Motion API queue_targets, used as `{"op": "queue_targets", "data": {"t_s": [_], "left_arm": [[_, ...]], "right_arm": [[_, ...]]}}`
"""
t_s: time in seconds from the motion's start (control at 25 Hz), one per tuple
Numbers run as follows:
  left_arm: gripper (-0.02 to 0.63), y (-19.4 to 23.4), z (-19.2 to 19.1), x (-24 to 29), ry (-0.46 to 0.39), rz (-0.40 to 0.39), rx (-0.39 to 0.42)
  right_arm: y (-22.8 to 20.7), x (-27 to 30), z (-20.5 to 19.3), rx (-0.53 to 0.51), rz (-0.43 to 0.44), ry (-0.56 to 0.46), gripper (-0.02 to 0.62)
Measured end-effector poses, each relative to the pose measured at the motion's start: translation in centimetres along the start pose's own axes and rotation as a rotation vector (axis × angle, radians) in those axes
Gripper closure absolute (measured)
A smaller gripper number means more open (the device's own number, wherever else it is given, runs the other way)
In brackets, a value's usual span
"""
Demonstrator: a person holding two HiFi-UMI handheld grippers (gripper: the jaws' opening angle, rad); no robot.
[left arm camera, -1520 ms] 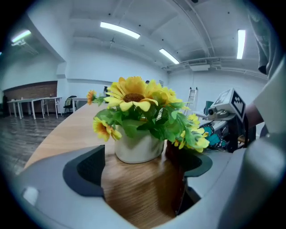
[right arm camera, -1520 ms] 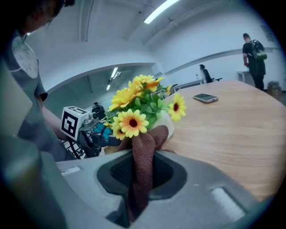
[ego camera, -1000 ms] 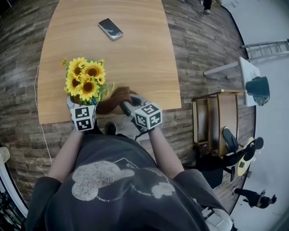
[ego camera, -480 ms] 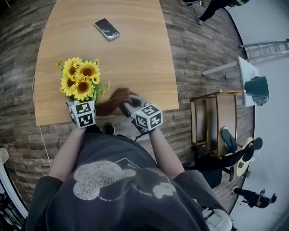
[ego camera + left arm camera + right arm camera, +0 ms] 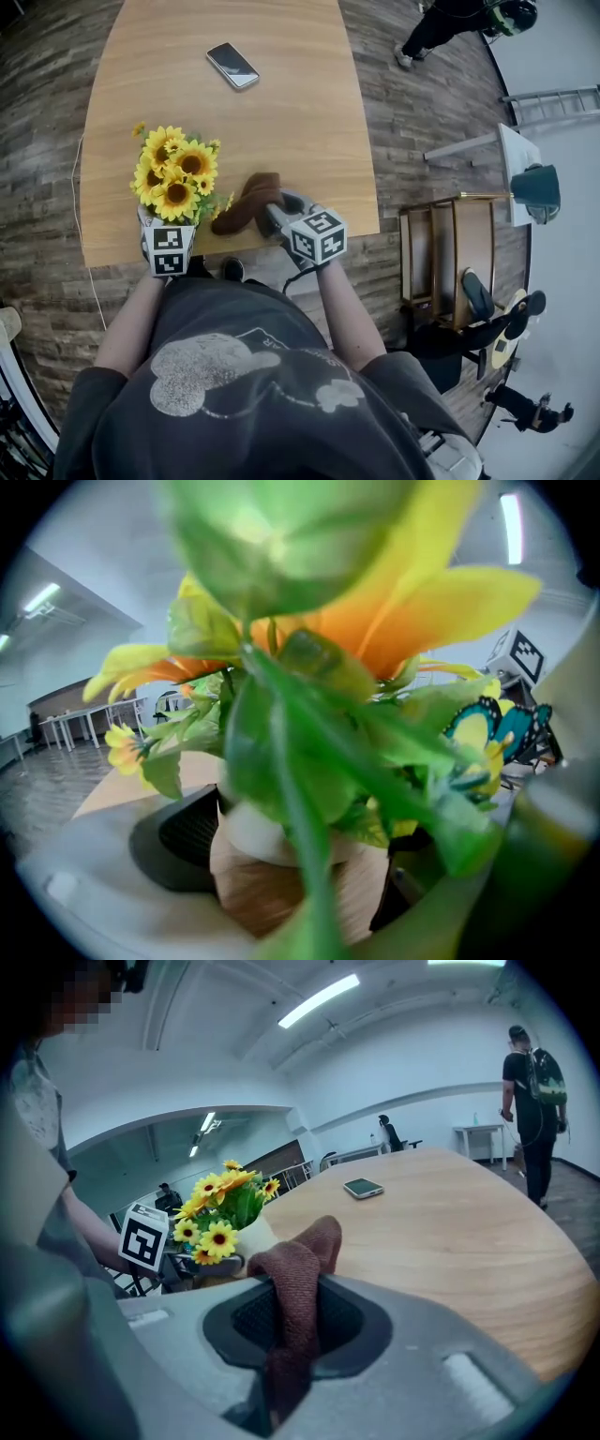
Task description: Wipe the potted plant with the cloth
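- Two tools in use. The left hand-held gripper [image 5: 295,864] has just been narrowing its jaws with the pot [image 5: 248,832] between them. Both dark pads now sit against it, so it is clamped on the potted plant [image 5: 176,173].
- The right hand-held gripper [image 5: 291,1335] has its jaws together on the cloth [image 5: 298,1269]. Its marker cube [image 5: 319,234] sits slightly further right in the head view than a second ago. The cloth has gone from a rounded lump to a longer slanted strip.
- The plant stands directly ahead of the left tool, near the front edge of the table [image 5: 281,112]. The cloth's free end lies just beside the foliage. Contact cannot be told.
- Cloth: brown, coarse weave, folded over. Pot: smooth, white, rounded. Blooms: yellow sunflowers with dark centres and green leaves, with a blue butterfly [image 5: 497,728] among them.
- Table: pale wood grain. A flat dark phone [image 5: 232,66] lies well apart at the far side.
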State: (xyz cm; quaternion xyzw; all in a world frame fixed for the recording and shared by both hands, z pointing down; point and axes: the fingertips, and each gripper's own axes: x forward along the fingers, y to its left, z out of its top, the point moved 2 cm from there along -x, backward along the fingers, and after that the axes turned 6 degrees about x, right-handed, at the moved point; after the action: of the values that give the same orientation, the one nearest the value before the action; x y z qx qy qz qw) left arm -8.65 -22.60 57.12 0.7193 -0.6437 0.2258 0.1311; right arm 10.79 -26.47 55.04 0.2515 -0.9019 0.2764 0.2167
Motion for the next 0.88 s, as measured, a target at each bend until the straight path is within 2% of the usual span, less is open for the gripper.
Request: {"op": "queue_targets", "data": {"t_s": [0.52, 0.88], "left_arm": [[0.038, 0.8, -0.4, -0.3, -0.047, -0.248, 0.136], [0.038, 1.1, -0.9, -0.7, -0.081, -0.480, 0.249]], "right_arm": [[1.4, 8.3, 5.7, -0.149, 0.042, 0.055, 0.546], [4.0, 14.2, 7.2, -0.179, 0.173, 0.113, 0.546]]}}
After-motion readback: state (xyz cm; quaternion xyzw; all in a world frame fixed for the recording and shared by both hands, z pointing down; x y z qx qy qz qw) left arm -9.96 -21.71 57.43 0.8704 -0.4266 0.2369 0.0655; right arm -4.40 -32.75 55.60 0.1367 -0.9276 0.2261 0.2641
